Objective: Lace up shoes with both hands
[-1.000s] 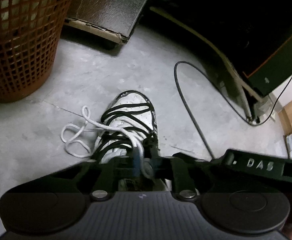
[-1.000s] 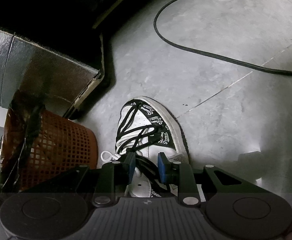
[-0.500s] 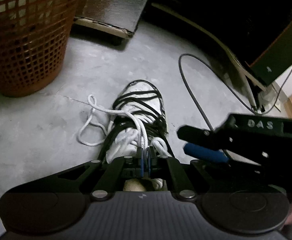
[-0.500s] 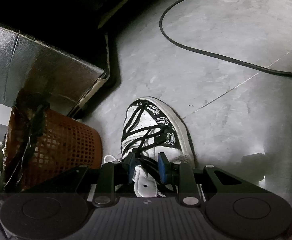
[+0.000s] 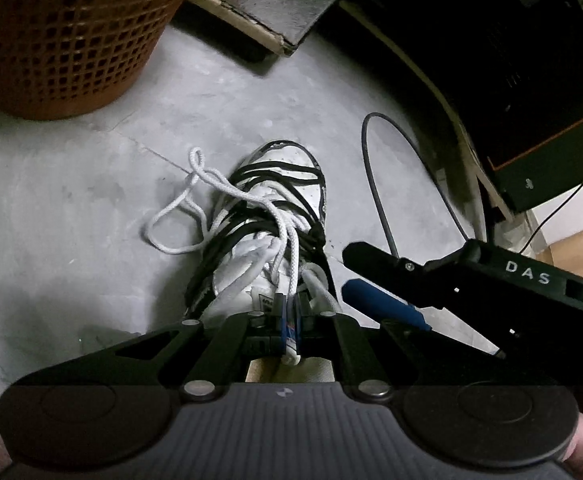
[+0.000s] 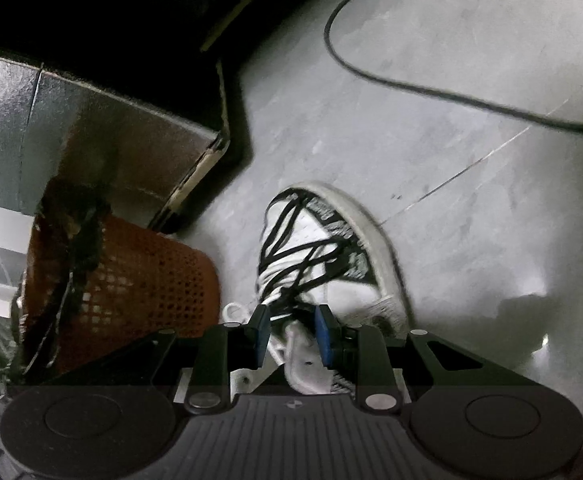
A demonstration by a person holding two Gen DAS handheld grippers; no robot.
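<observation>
Shoe (image 5: 279, 216) is sitting on the grey floor (image 5: 71, 208), toe pointing away from both cameras, white upper with black trim. Black laces (image 5: 275, 172) are already crisscrossing the front, looking messy and loose rather than neat. White lace (image 5: 227, 188) is only partly in: it is running over the tongue area while a long loop of it is trailing off onto the floor on the left-view left side of the shoe. Judging from this, lacing is underway, with threading of the upper eyelets, tightening and a knot probably left to do.

Left claw (image 5: 289, 316) is sitting right at the ankle end of the shoe, jaws together and clamped on a strand of the white lace, which is running up out of the pads toward the tongue. Right claw (image 6: 289, 332) is hanging just over the shoe's collar, jaws apart, with tongue and lace strands showing between the blue pads (image 6: 323, 336); nothing is looking pinched there. In the left view, the right claw is coming in from the right, just beside the shoe.

Orange mesh basket (image 5: 67, 36) is standing well apart at far left; a black cable (image 5: 375, 184) is curving on the floor right of the shoe.
</observation>
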